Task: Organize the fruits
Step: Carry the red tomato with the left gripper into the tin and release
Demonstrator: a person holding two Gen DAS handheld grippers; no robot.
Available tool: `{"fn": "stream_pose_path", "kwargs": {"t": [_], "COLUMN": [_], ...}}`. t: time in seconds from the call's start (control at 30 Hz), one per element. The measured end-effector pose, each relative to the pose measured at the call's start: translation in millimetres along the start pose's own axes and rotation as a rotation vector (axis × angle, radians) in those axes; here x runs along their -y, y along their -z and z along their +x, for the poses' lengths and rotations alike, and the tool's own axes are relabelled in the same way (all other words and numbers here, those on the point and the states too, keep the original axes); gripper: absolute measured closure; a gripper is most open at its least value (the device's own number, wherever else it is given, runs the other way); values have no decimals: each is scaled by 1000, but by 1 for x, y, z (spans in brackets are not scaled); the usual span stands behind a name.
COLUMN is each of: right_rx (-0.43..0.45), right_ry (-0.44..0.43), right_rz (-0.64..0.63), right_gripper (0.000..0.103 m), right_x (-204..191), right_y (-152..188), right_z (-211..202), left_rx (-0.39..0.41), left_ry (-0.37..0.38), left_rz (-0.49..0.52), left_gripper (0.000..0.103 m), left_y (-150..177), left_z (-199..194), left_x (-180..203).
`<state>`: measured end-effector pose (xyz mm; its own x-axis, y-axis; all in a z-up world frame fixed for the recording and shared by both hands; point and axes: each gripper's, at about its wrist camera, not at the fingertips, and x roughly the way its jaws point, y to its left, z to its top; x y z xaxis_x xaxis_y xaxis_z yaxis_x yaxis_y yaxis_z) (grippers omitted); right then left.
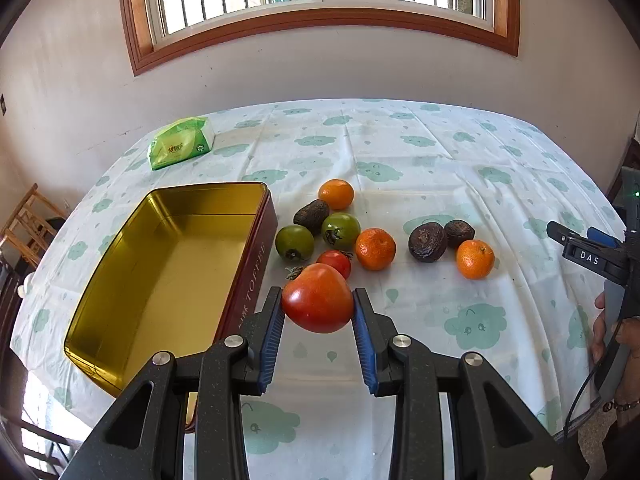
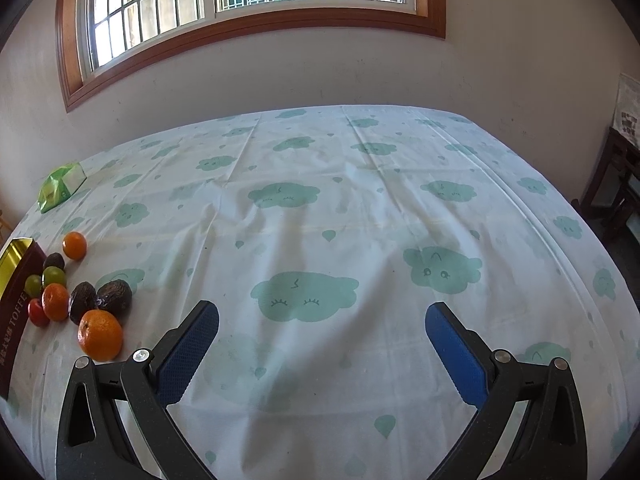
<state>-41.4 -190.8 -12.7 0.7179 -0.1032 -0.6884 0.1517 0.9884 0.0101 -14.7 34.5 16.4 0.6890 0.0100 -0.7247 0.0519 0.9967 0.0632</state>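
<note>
My left gripper (image 1: 318, 304) is shut on a large red tomato (image 1: 318, 298) and holds it above the cloth, just right of the open toffee tin (image 1: 172, 272), whose gold inside holds nothing. Behind it lie a small red tomato (image 1: 335, 262), two green tomatoes (image 1: 295, 242), three oranges (image 1: 375, 249) and three dark avocados (image 1: 427, 242). My right gripper (image 2: 322, 316) is open and empty over bare cloth; the fruit pile (image 2: 100, 334) and the tin's end (image 2: 16, 280) are at its far left.
A green tissue pack (image 1: 180, 142) lies at the table's back left, also in the right wrist view (image 2: 62, 186). The table (image 2: 320, 200) with its cloud-print cloth stands against the wall under a window. A wooden chair (image 1: 28, 216) stands left of the table.
</note>
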Motion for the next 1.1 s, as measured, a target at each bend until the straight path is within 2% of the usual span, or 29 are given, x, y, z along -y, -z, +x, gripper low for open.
{"fn": "stream_pose_path", "kwargs": {"t": [0.2, 0.4, 0.47, 0.83, 0.9, 0.97, 1.1], "right_rx": [-62, -133, -128, -146, -161, -190, -188], "right_ry": [87, 183, 202, 184, 154, 92, 114], "right_rz": [-14, -106, -123, -81, -37, 59, 74], "right_gripper": [1, 1, 0, 0, 0, 0, 0], "right_x": [-6, -24, -27, -23, -16, -3, -3], "right_y": [0, 0, 1, 0, 1, 2, 3], "right_z": [12, 27, 26, 29, 31, 35, 34], "left_rx": [12, 3, -6, -124, -151, -173, -207], "left_ry": [-28, -61, -74, -93, -85, -68, -73], "left_rz": [-1, 19, 37, 56, 55, 53, 55], "left_gripper": [73, 73, 73, 73, 73, 73, 73], "left_y": [-2, -8, -11, -38, -43, -48, -57], "left_z": [-6, -3, 2, 55, 68, 80, 103], "left_x": [-19, -40, -48, -107, -116, -124, -137]}}
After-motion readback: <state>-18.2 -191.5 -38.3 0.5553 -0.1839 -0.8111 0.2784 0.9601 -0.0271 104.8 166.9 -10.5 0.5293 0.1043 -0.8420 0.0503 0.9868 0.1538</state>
